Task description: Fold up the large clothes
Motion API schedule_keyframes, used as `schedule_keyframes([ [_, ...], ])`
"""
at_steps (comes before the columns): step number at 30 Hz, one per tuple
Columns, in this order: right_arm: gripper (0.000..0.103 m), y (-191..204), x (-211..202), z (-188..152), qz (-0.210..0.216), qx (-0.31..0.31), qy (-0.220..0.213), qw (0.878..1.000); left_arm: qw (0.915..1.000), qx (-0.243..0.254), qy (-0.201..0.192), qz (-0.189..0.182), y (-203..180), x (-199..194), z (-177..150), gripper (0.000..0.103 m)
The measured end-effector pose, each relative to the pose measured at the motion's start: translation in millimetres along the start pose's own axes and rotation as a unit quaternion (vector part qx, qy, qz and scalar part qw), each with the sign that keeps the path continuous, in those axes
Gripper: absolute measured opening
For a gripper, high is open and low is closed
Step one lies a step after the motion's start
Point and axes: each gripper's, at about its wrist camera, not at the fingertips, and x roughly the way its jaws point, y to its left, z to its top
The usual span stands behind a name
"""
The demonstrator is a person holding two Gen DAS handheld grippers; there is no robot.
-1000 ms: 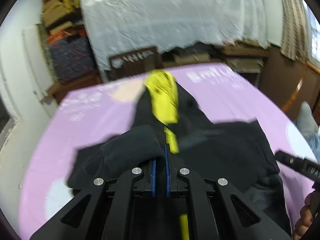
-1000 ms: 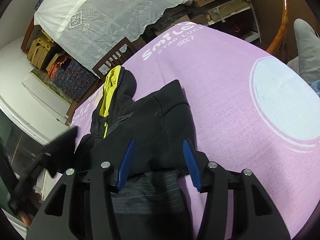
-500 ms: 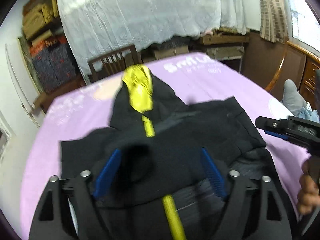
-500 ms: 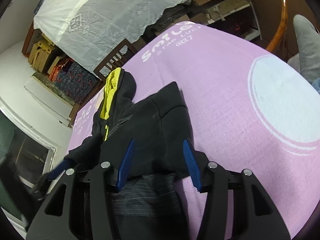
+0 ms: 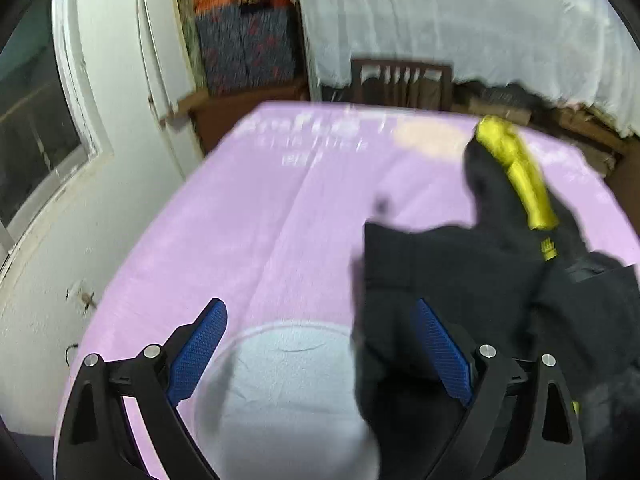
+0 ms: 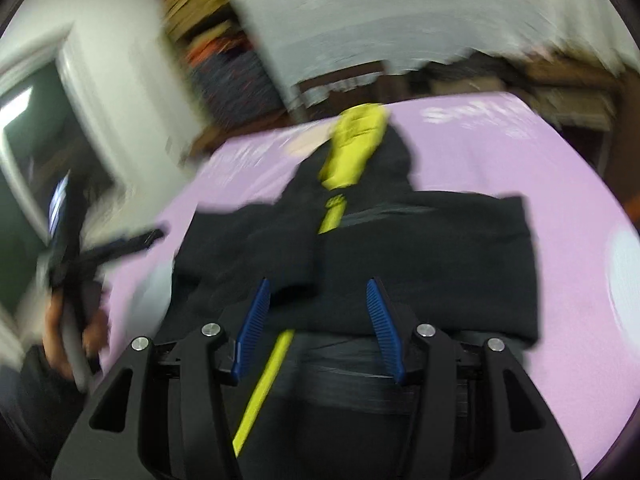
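Note:
A black hooded jacket [image 5: 460,272] with a yellow hood lining [image 5: 516,172] lies on the lilac bedsheet [image 5: 260,220], its sleeves folded across the body. My left gripper [image 5: 320,344] hangs over the jacket's left edge. Its jaws are opening wide, with only the sheet's pale circle and the jacket's edge below them, nothing pinched. In the right wrist view the jacket [image 6: 420,248] fills the middle, its yellow zip [image 6: 264,392] running toward me. My right gripper [image 6: 318,320] hovers half open above the lower body, its pads apart from the cloth. A hand [image 6: 64,332] holds the left gripper [image 6: 100,248] at the far left.
A wooden chair [image 5: 400,80] stands behind the bed's far edge under a white lace cloth [image 5: 460,20]. Stacked fabrics [image 5: 244,40] fill a shelf at the back. A white door [image 5: 160,60] and a window [image 5: 36,120] line the left side.
The left gripper let go of the sleeve, opened wide and swung left to the jacket's edge. The right gripper rolled and shifted left over the jacket's middle, its opening unchanged.

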Motion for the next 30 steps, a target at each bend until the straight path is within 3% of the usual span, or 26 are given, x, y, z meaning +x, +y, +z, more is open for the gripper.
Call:
schedule_keyframes([
  [3, 0.051, 46, 17, -9, -0.033, -0.11, 0.021, 0.993, 0.9989, 0.034, 0.032, 0.01, -12, 30, -9, 0.094],
  [8, 0.051, 81, 46, -22, -0.108, -0.227, 0.042, 0.967, 0.9963, 0.079, 0.006, 0.033, -23, 38, -15, 0.097],
  [13, 0.052, 92, 64, -29, -0.153, -0.3, 0.042, 0.941, 0.9978, 0.064, 0.013, 0.015, -16, 41, -15, 0.099],
  [17, 0.055, 104, 85, -35, -0.188, -0.38, 0.041, 0.905, 0.9983, 0.054, 0.019, 0.009, -12, 41, -16, 0.1],
  [18, 0.054, 106, 90, -35, -0.191, -0.392, 0.041, 0.899, 0.9984, 0.053, 0.019, 0.007, -12, 41, -16, 0.1],
  [19, 0.044, 108, 94, -34, -0.189, -0.396, 0.043, 0.898, 0.9984, 0.052, 0.02, 0.005, -12, 40, -16, 0.1],
  [20, 0.027, 108, 95, -30, -0.173, -0.391, 0.05, 0.903, 0.9985, 0.05, 0.02, 0.004, -11, 40, -16, 0.1],
  [22, 0.017, 104, 96, -22, -0.15, -0.367, 0.065, 0.916, 0.9986, 0.049, 0.021, 0.003, -11, 41, -16, 0.1],
  [23, 0.015, 100, 94, -17, -0.142, -0.349, 0.064, 0.924, 0.9986, 0.049, 0.021, 0.003, -11, 41, -16, 0.1],
  [26, 0.014, 73, 74, 5, -0.087, -0.24, 0.059, 0.965, 0.9986, 0.048, 0.021, 0.003, -10, 41, -16, 0.1],
  [28, 0.014, 32, 51, 23, -0.06, -0.118, 0.034, 0.991, 0.9988, 0.045, 0.022, 0.0, -9, 41, -16, 0.1],
  [30, 0.014, -20, 34, 31, -0.066, 0.011, 0.014, 0.998, 0.9989, 0.04, 0.024, -0.003, -8, 41, -15, 0.1],
])
